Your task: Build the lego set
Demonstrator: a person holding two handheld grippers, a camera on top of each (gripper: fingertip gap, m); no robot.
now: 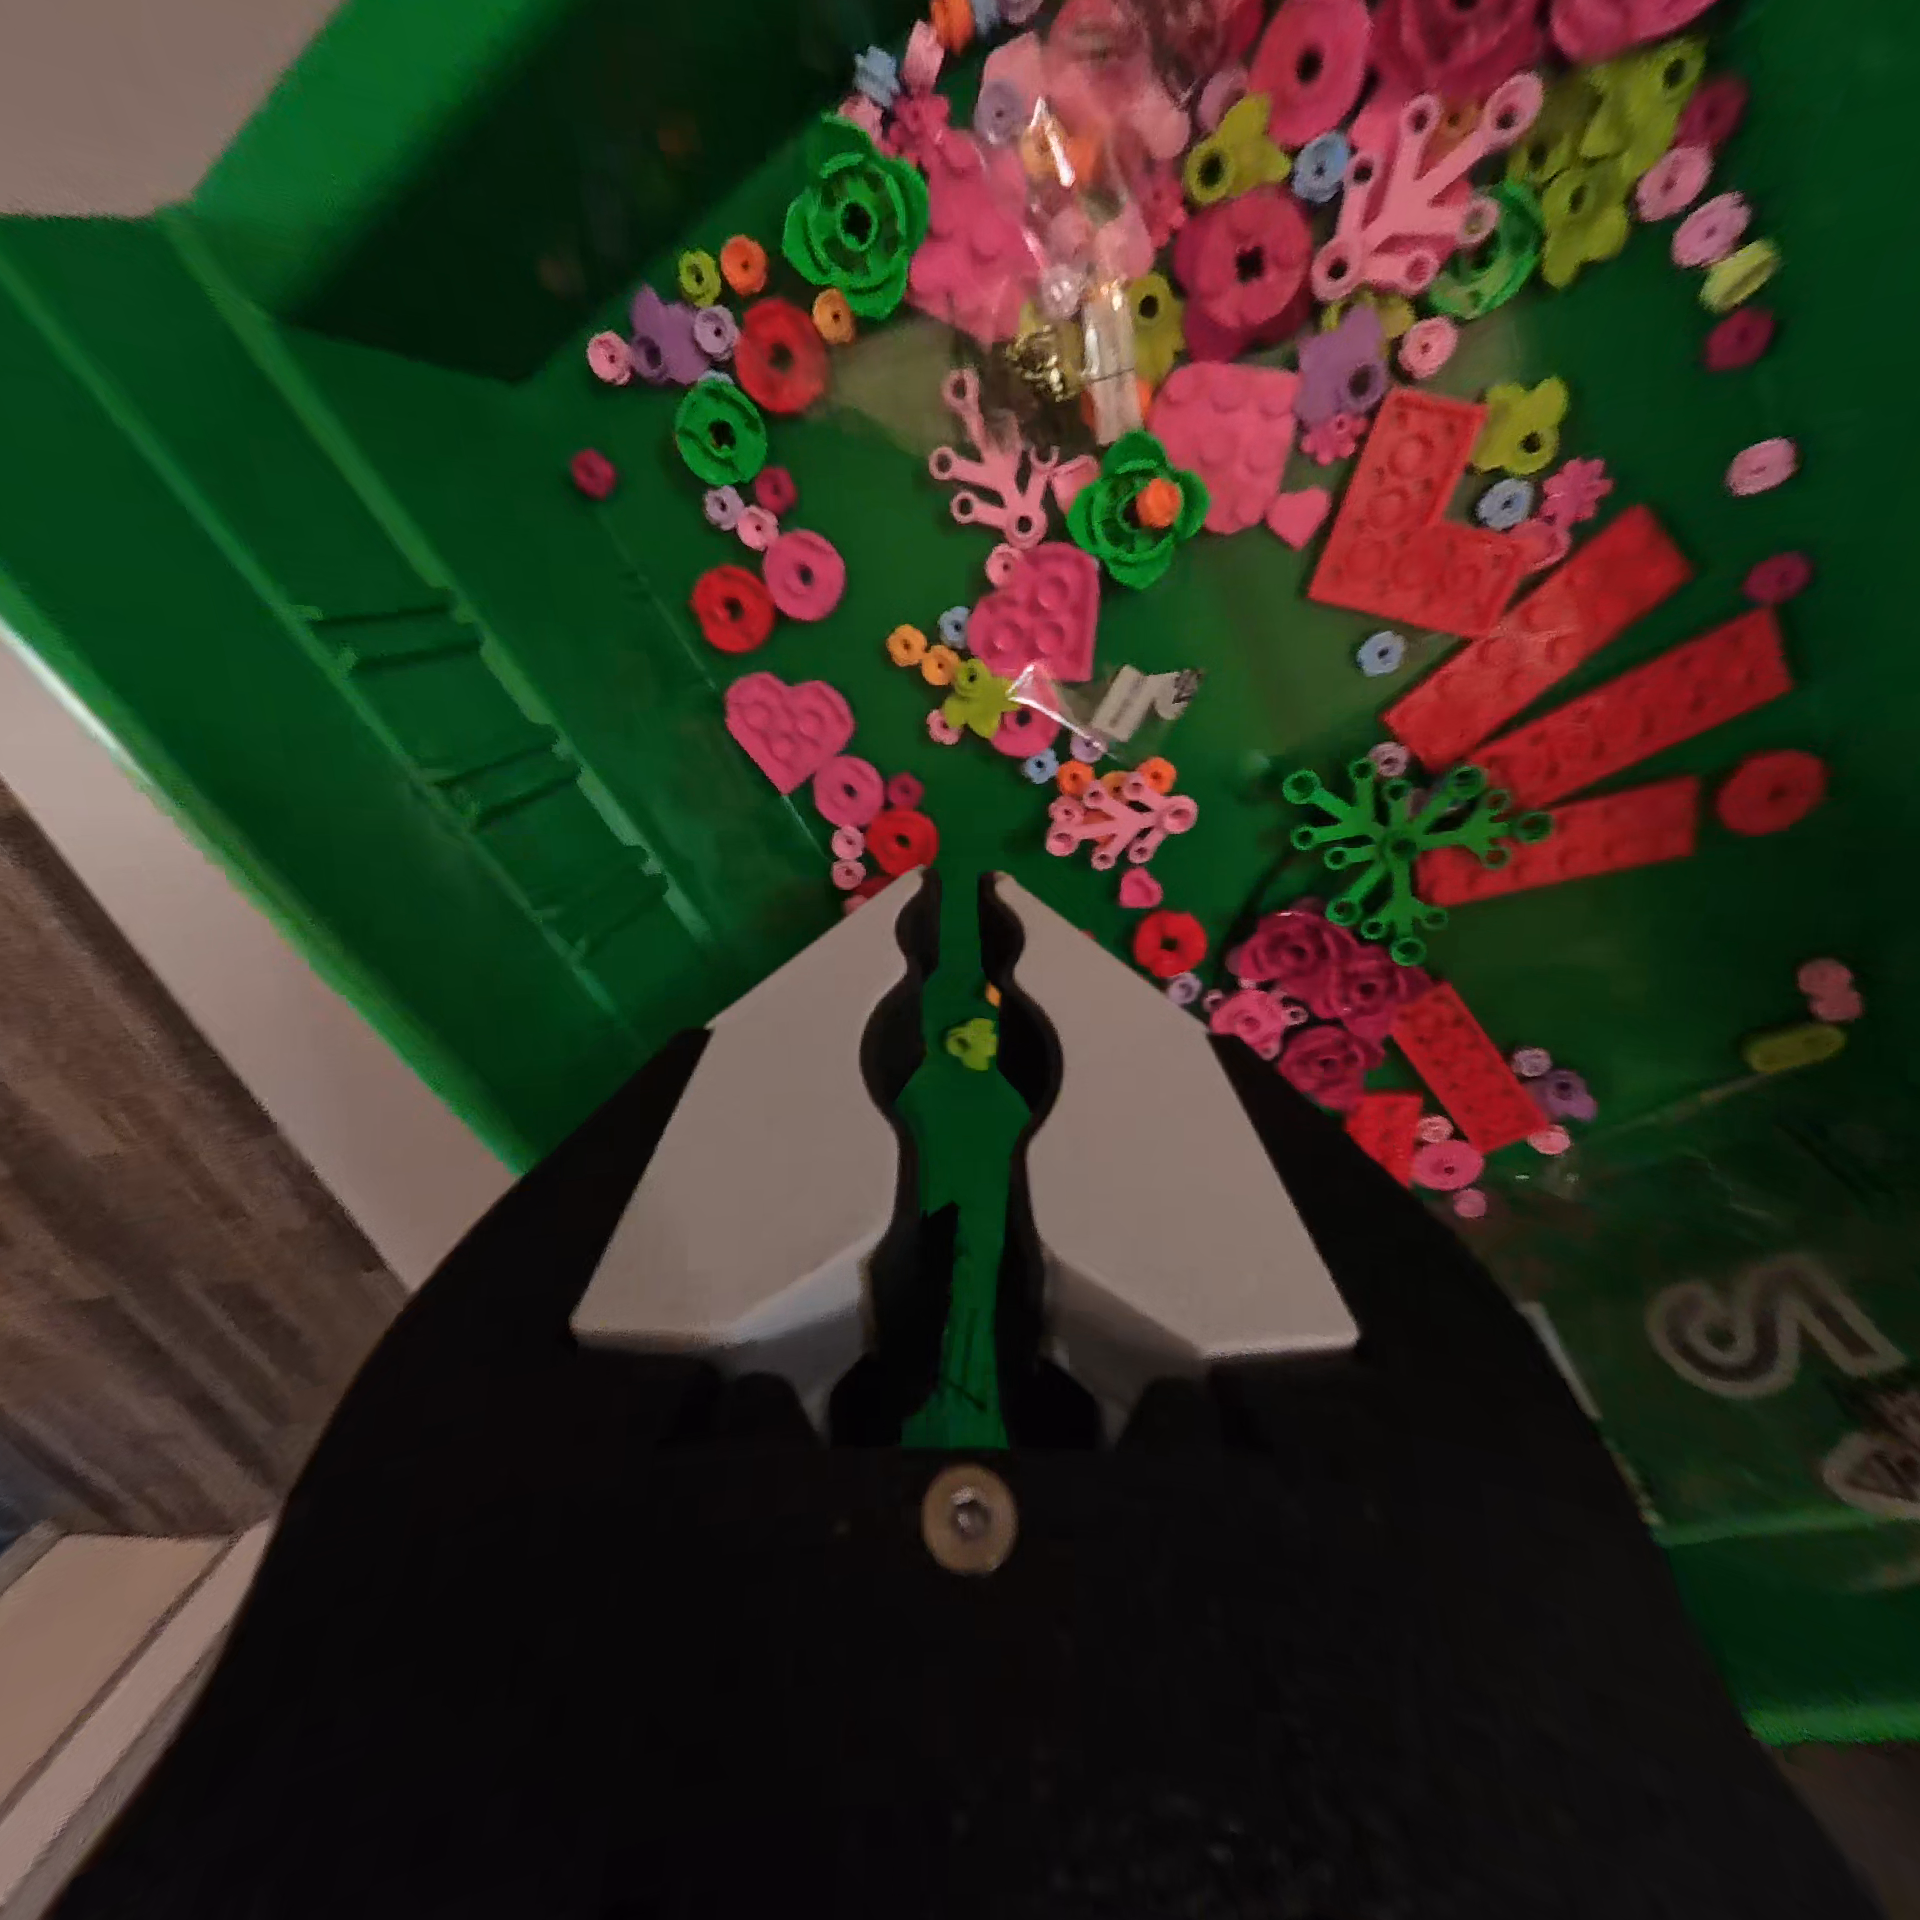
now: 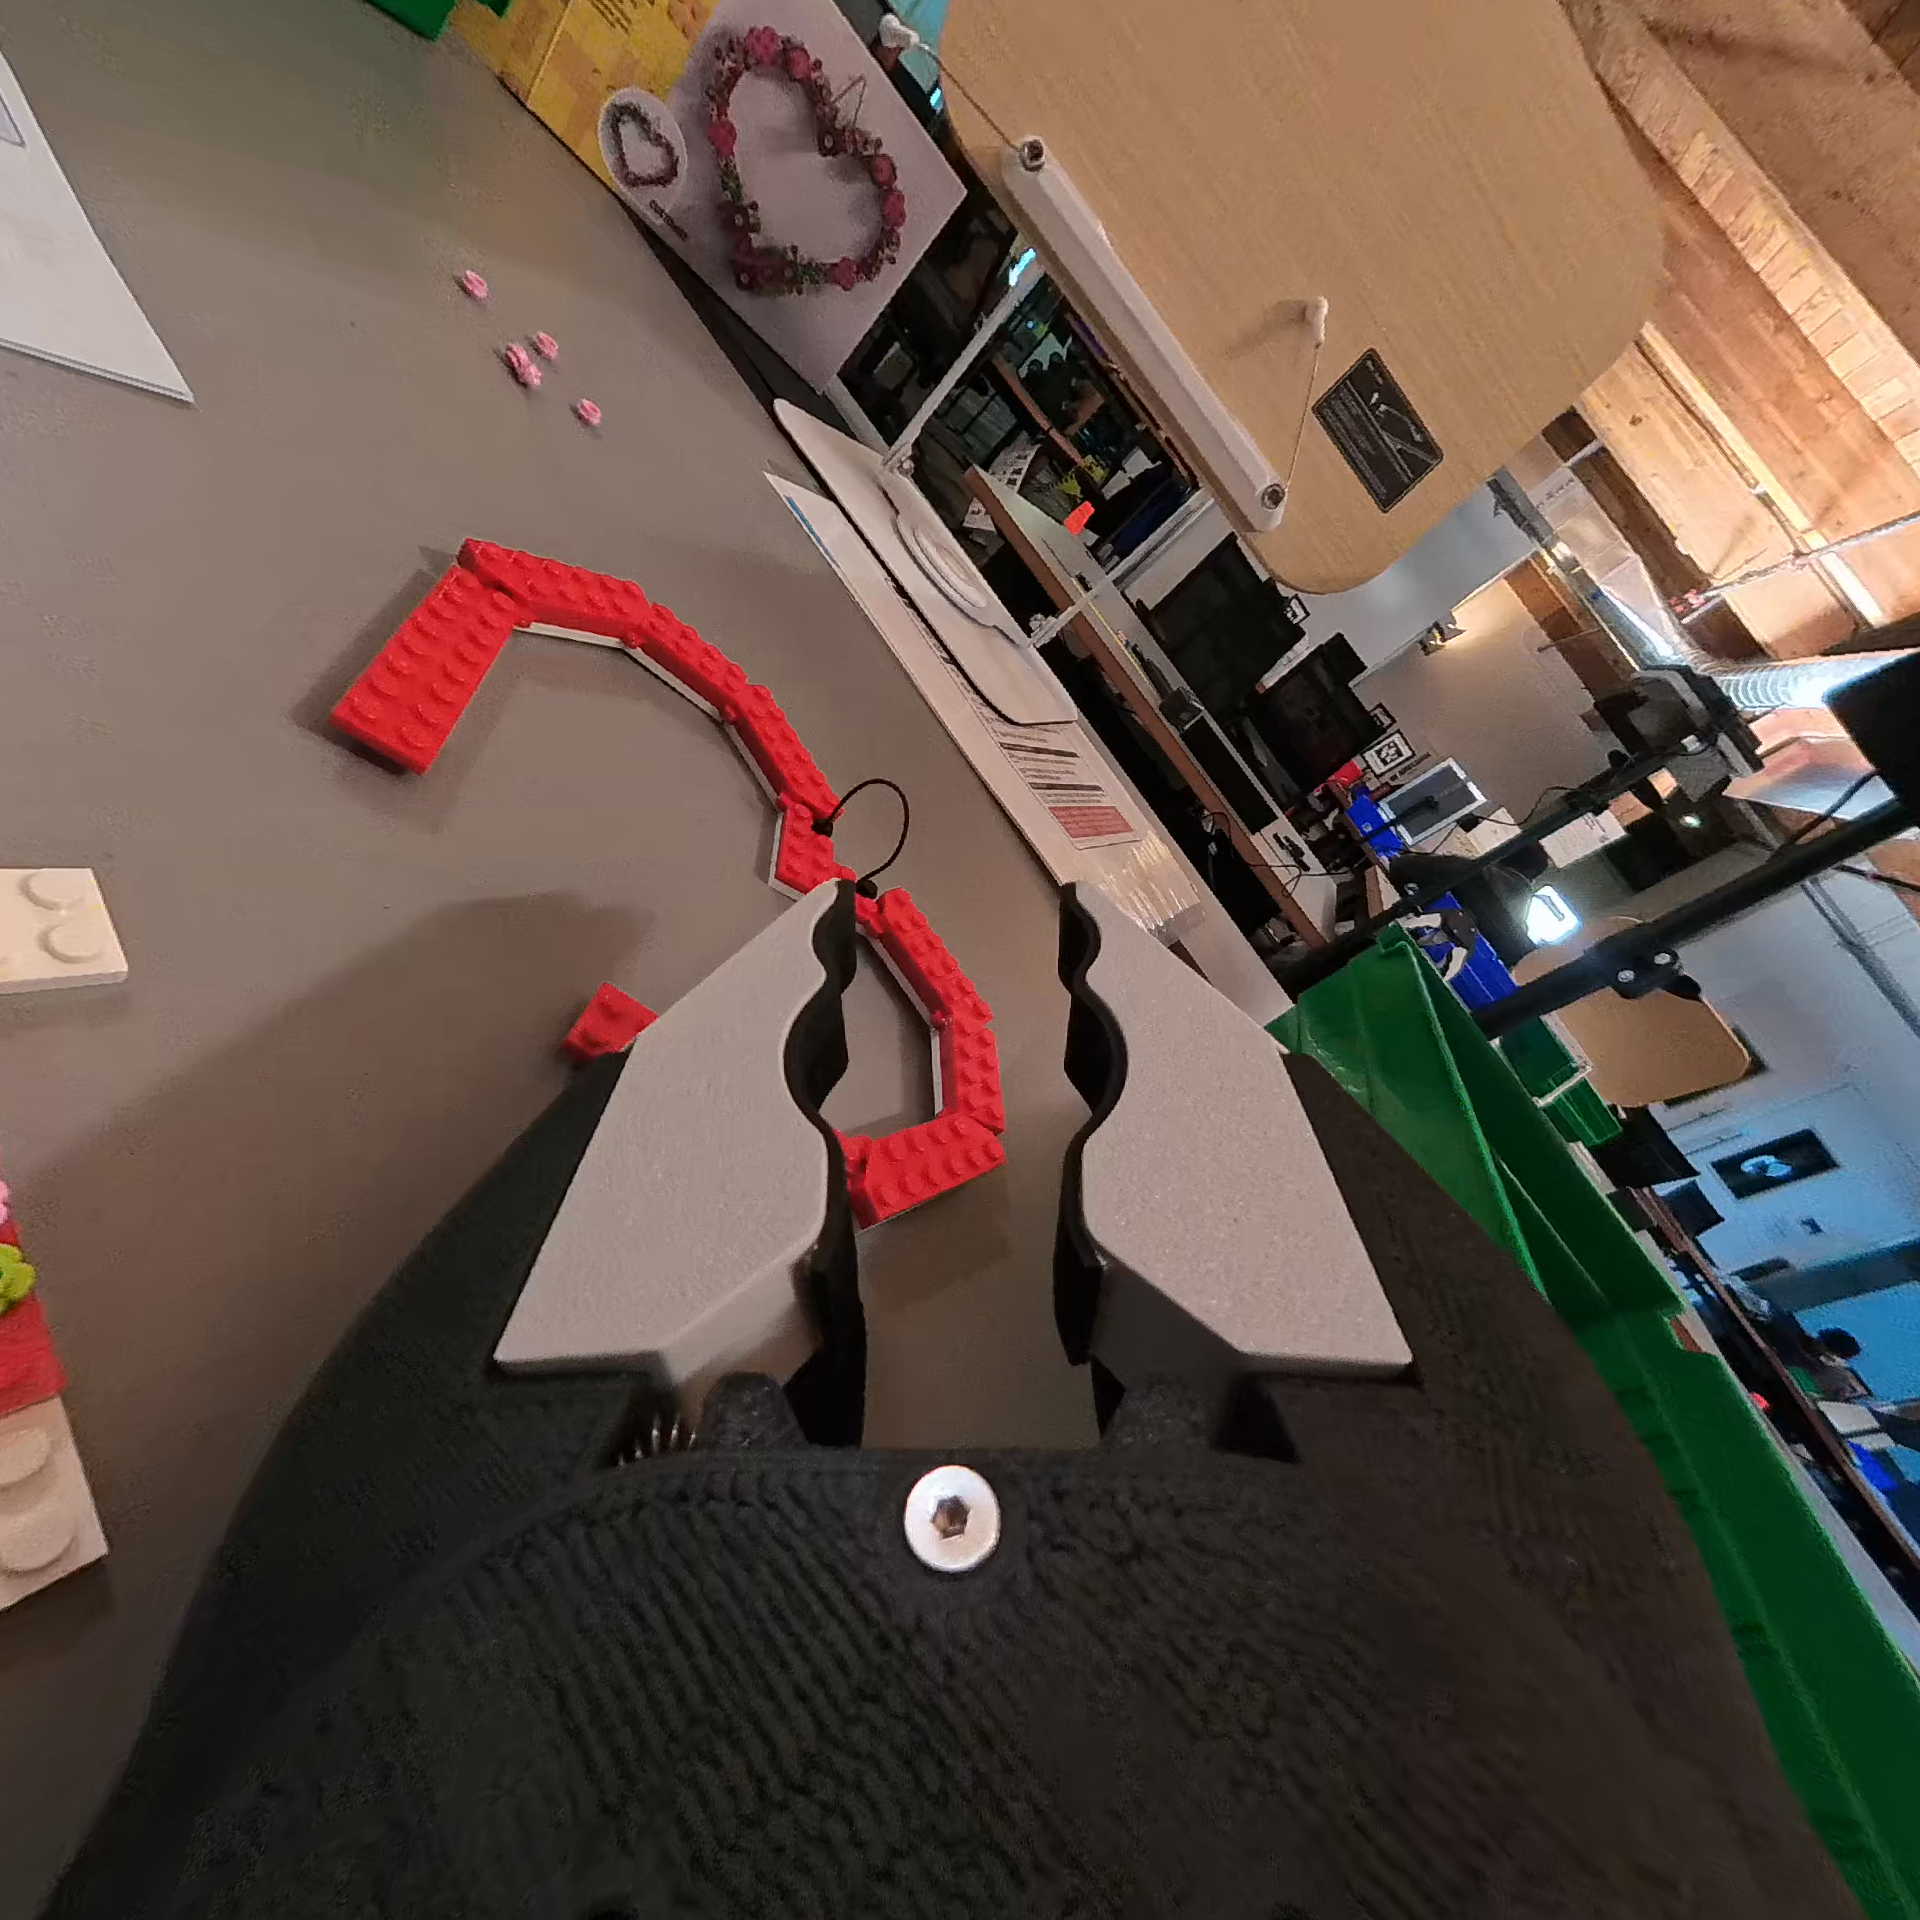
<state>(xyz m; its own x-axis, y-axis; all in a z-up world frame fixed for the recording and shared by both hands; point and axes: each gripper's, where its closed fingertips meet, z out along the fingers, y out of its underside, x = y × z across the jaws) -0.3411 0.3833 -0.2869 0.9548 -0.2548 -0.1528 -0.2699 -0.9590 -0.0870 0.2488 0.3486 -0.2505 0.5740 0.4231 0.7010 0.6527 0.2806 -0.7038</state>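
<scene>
In the left wrist view my left gripper (image 1: 961, 883) hovers over a green bin (image 1: 416, 623) of loose Lego pieces, its jaws nearly together with nothing between them. A lime flower piece (image 1: 971, 1042) shows through the gap. The bin holds red plates (image 1: 1590, 717), pink hearts (image 1: 1039, 608), green flower rounds (image 1: 854, 218) and a green leaf piece (image 1: 1392, 847). In the right wrist view my right gripper (image 2: 956, 904) is open and empty just above a partly built red heart frame (image 2: 582, 613) on the grey table. A black loop (image 2: 873, 805) sits on the frame.
A loose red brick (image 2: 608, 1018) lies beside the frame. Small pink pieces (image 2: 525, 358) lie farther back. White plates (image 2: 52, 925) lie at the left, the set's box (image 2: 790, 177) at the table's far edge, the green bin's wall (image 2: 1507, 1195) to the right. A clear bag (image 1: 1081, 187) lies among the pieces.
</scene>
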